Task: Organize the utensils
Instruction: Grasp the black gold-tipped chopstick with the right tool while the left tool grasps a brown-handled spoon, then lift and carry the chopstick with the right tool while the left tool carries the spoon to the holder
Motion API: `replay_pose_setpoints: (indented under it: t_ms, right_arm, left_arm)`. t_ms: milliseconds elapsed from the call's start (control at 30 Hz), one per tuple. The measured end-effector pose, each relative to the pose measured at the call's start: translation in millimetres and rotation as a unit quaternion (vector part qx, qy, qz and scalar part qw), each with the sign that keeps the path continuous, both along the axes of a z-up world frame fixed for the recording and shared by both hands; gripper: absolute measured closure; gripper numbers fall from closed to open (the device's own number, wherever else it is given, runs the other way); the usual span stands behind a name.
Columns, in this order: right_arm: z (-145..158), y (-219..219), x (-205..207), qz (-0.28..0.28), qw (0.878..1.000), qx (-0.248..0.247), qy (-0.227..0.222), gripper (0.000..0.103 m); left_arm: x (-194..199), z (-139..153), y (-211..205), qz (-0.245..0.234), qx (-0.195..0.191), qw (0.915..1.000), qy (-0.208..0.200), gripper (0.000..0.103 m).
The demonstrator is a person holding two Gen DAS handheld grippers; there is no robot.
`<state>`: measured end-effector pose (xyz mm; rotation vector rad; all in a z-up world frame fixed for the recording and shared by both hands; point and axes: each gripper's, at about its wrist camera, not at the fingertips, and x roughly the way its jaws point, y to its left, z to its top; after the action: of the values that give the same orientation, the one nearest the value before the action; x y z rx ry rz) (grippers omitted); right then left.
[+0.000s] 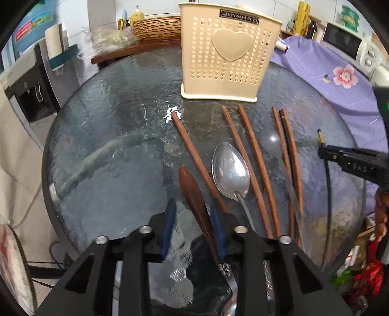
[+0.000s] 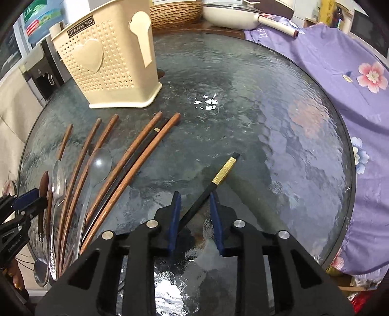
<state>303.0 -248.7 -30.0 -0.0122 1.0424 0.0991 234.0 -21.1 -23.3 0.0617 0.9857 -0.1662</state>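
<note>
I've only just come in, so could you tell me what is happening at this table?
A person is sorting utensils with two handheld grippers. The left gripper sits open around a dark wooden spoon on the glass table. The right gripper is open around a black chopstick. More chopsticks and a metal spoon lie before the cream holder.

Home kitchen: microwave (image 1: 345,42), water dispenser (image 1: 31,94), frying pan (image 2: 233,14).

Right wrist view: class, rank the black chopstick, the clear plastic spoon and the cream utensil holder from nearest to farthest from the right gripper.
1. Black chopstick, between the right gripper fingers.
2. Clear plastic spoon, left, among wooden chopsticks.
3. Cream utensil holder, far left, upright.
</note>
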Motion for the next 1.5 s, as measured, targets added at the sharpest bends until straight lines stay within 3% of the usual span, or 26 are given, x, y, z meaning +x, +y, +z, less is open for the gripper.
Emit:
replay_pose_setpoints:
  t_ms: [467,700,867,1000,1200,1500]
  right_arm:
    - [4,9,33,0.001,0.999,-0.028,0.037,0.083]
    - [5,17,44,0.008,0.999,-0.038,0.034,0.092]
    - [5,12,46,0.001,1.0,-0.005,0.03,0.094]
    - [6,0,50,-0.002,0.999,0.045,0.029,0.096]
    - [17,-8,50,0.01,0.997,0.081,0.007,0.096]
    - [63,-16,37,0.043,0.986,0.148,-0.065,0.096]
  left_arm:
    - [20,0,-11,-0.01,0.021,0.9997,0.012,0.088]
    - [31,1,-11,-0.006,0.024,0.9996,0.01,0.088]
    - [37,1,-11,-0.003,0.035,0.9994,0.002,0.088]
    - [42,12,-4,0.008,0.028,0.9994,-0.017,0.088]
    - [44,28,1,0.013,0.017,0.999,-0.039,0.088]
    - [41,56,6,0.021,-0.003,0.9971,-0.074,0.089]
